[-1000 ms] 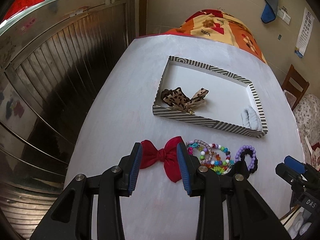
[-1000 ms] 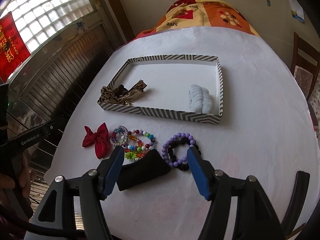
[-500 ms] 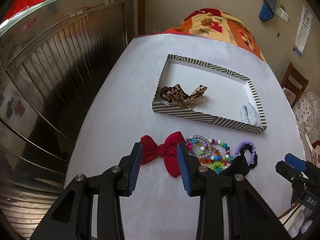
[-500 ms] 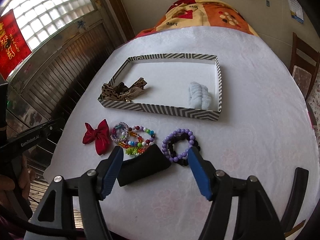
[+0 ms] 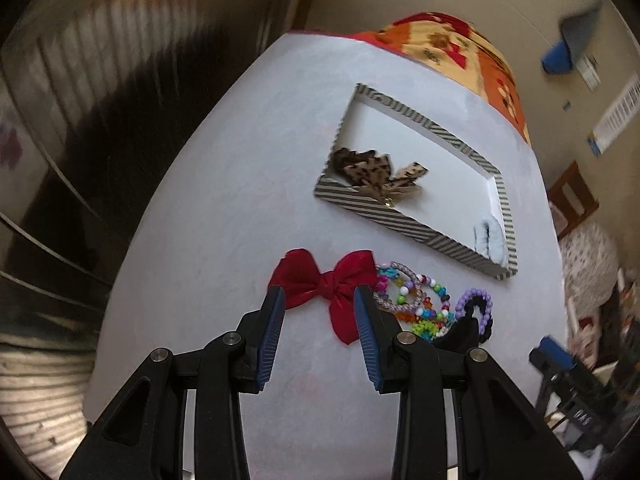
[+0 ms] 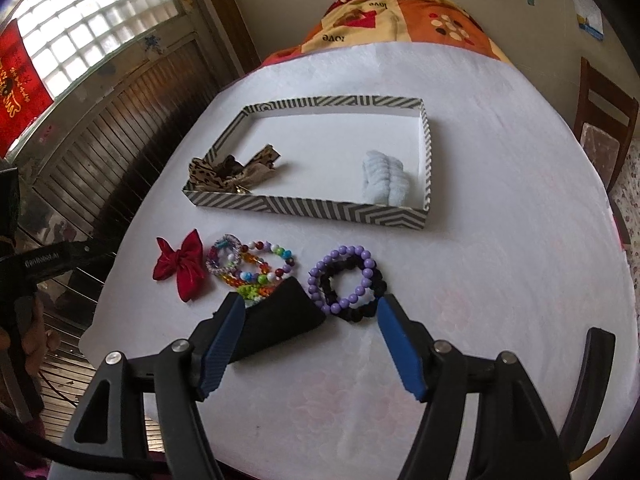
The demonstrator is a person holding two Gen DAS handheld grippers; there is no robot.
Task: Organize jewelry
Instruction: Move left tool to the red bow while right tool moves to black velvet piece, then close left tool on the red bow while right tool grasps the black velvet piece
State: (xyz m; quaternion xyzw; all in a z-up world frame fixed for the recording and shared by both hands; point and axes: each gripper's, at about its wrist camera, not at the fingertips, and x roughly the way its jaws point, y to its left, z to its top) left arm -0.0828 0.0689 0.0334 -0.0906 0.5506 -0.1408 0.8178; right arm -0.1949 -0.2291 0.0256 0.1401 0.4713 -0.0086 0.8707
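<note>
Red bow [image 5: 326,285]: glossy satin-like cloth. Tray [image 6: 320,205]: matt card, striped walls, plain white floor. Beaded bracelets [image 6: 260,266]: shiny, glassy-looking beads. Purple bracelet [image 6: 354,270]: smooth, semi-gloss beads. Table [image 6: 500,260]: matt white cloth cover, faintly textured. Pale scrunchie [image 6: 384,178]: soft, fuzzy fabric.

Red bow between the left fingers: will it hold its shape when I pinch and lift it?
The red bow looks like thin shiny fabric, so probably light and floppy, its tails drooping. The centre knot seems the firmest place to pinch. It touches the bead bracelets, so it may drag them.
</note>
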